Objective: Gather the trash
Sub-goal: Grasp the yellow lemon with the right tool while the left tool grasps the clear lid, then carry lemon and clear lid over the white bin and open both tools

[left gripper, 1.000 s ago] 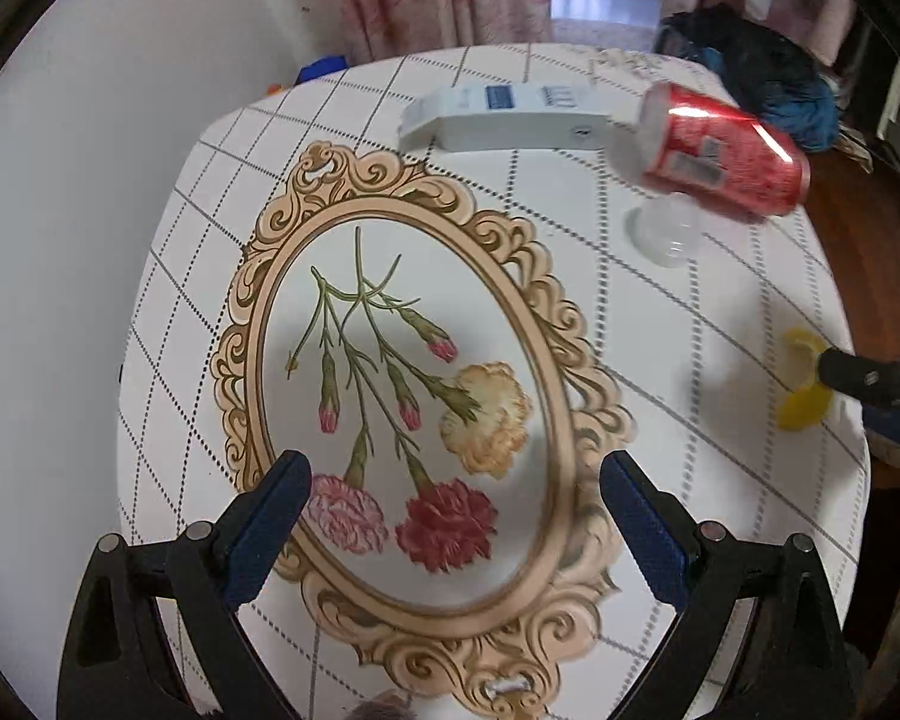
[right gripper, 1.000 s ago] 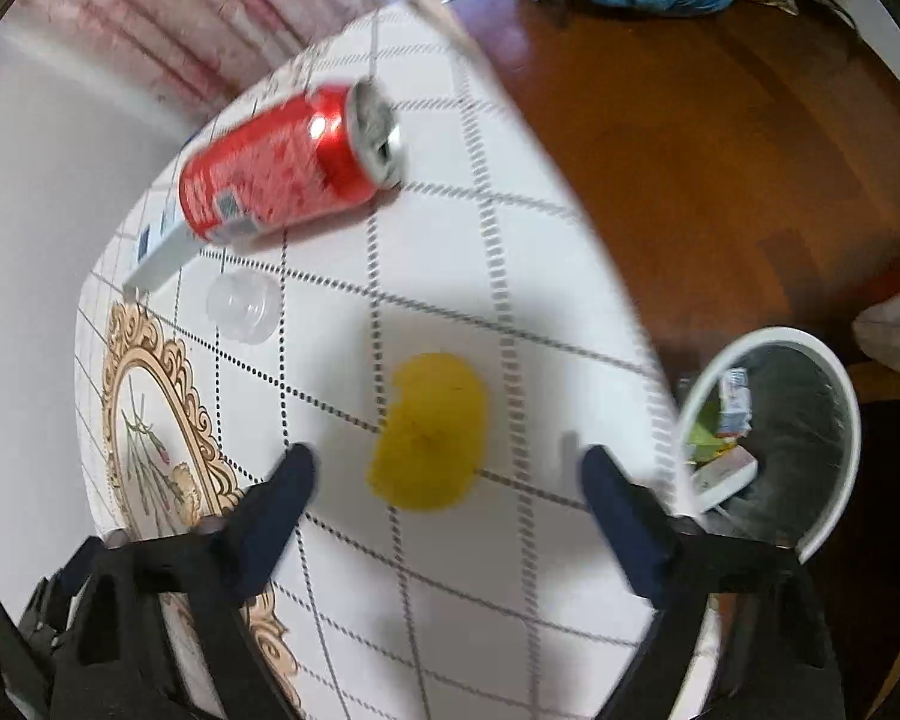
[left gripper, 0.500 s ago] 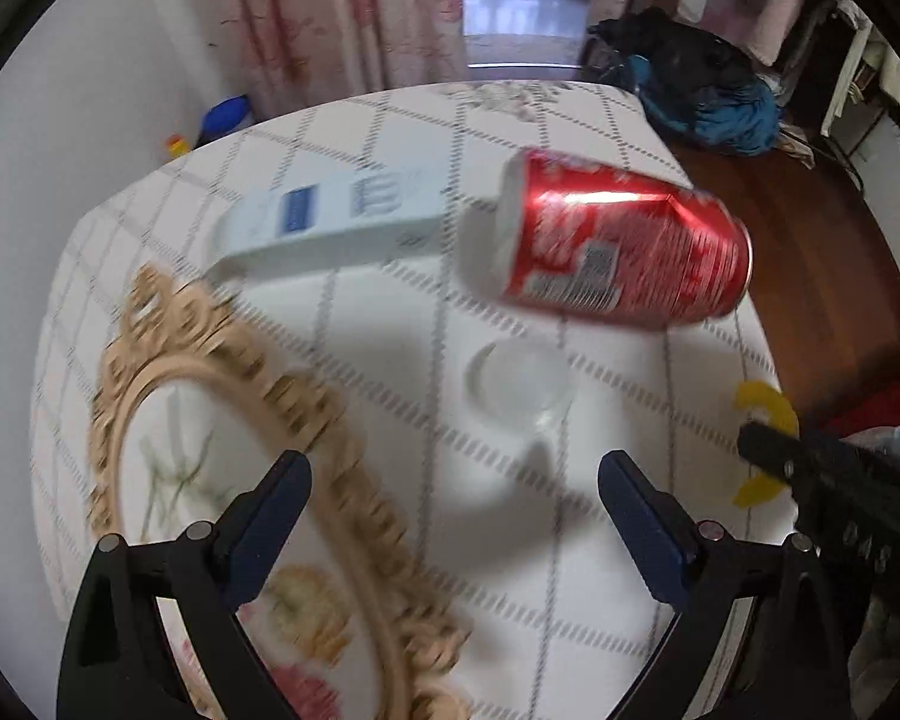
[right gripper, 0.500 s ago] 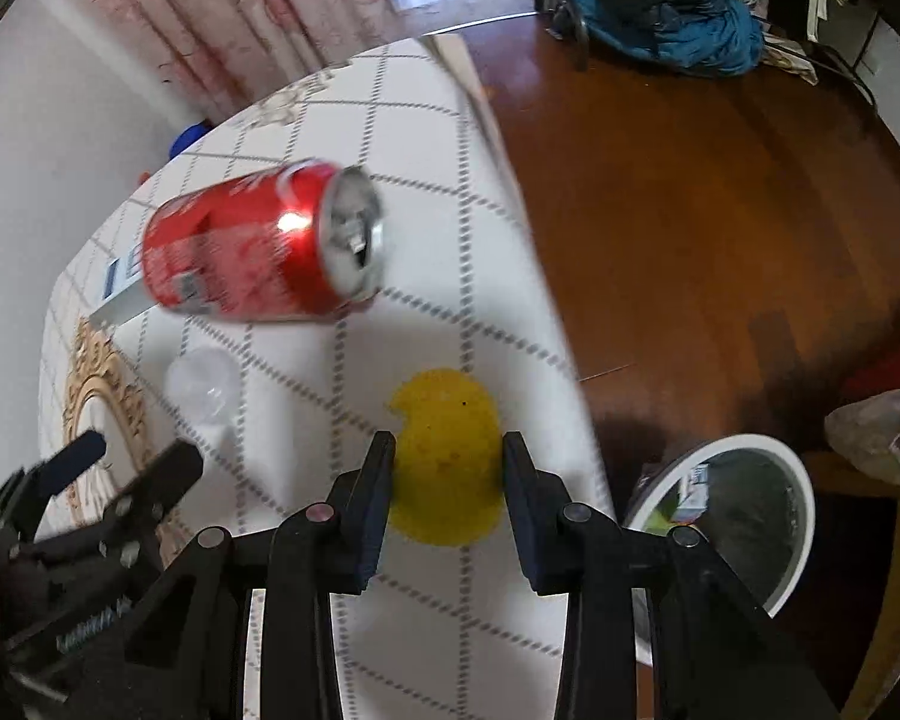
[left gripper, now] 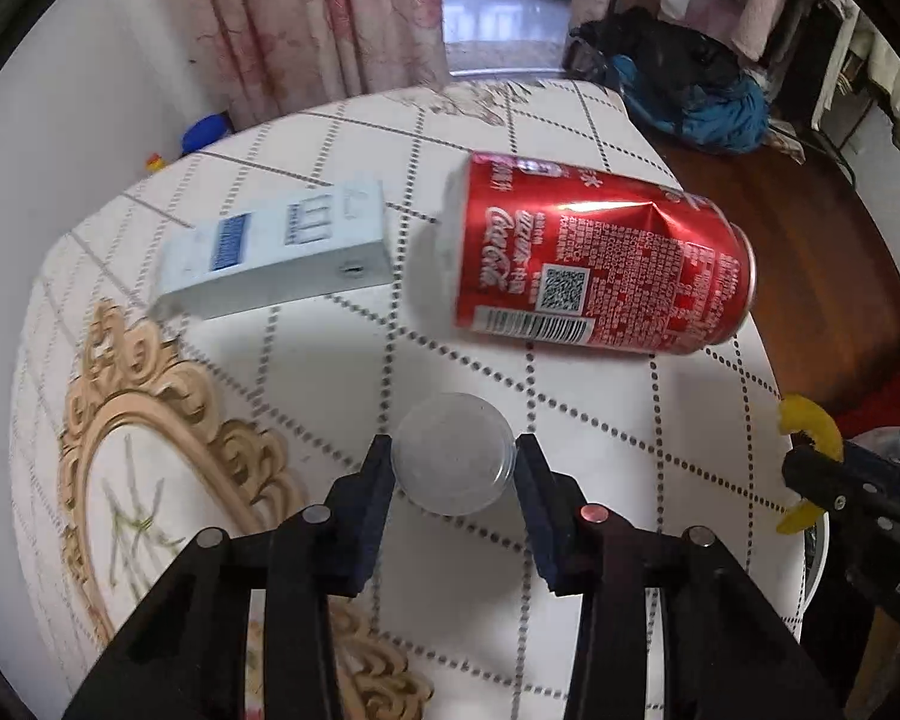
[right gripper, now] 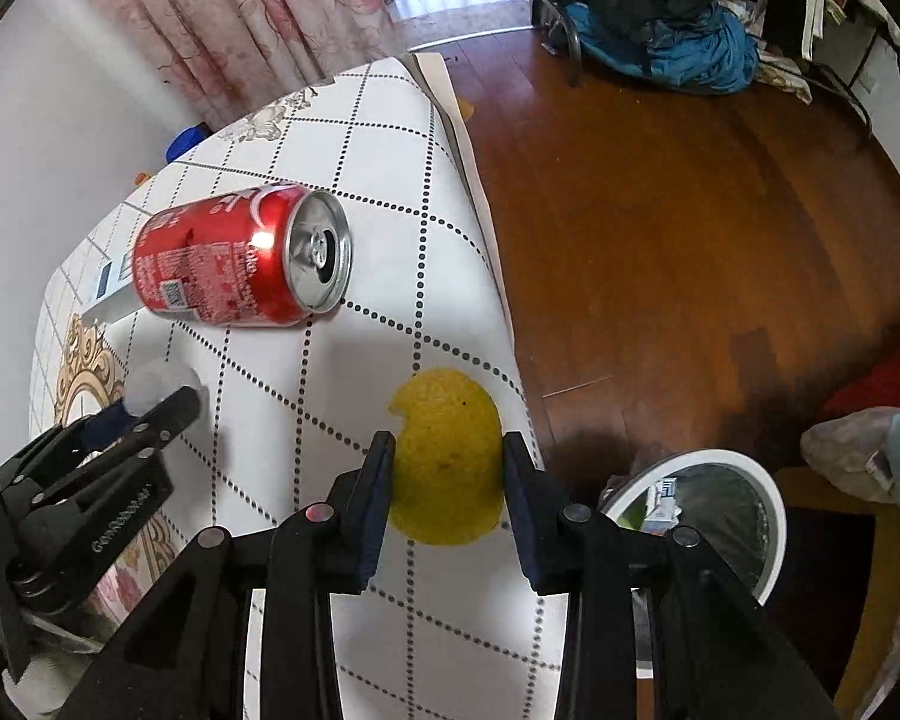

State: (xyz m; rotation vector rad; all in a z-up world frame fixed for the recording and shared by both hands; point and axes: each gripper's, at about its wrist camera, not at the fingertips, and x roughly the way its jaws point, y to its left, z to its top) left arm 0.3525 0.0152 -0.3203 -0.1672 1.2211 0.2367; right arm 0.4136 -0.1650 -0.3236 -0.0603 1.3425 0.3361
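Checked cloth covers the desk (left gripper: 306, 384), w/ left gripper (left gripper: 453, 468) fingers clamped on a clear lid (left gripper: 453, 461) & right gripper (right gripper: 448, 461) fingers pinching yellow peel (right gripper: 447, 456) at the edge, prob. because the white bin (right gripper: 771, 516) sits just below.

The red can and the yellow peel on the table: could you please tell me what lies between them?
Nothing: in the right wrist view, only bare checked tablecloth separates the red can from the yellow peel held in the right tongs.
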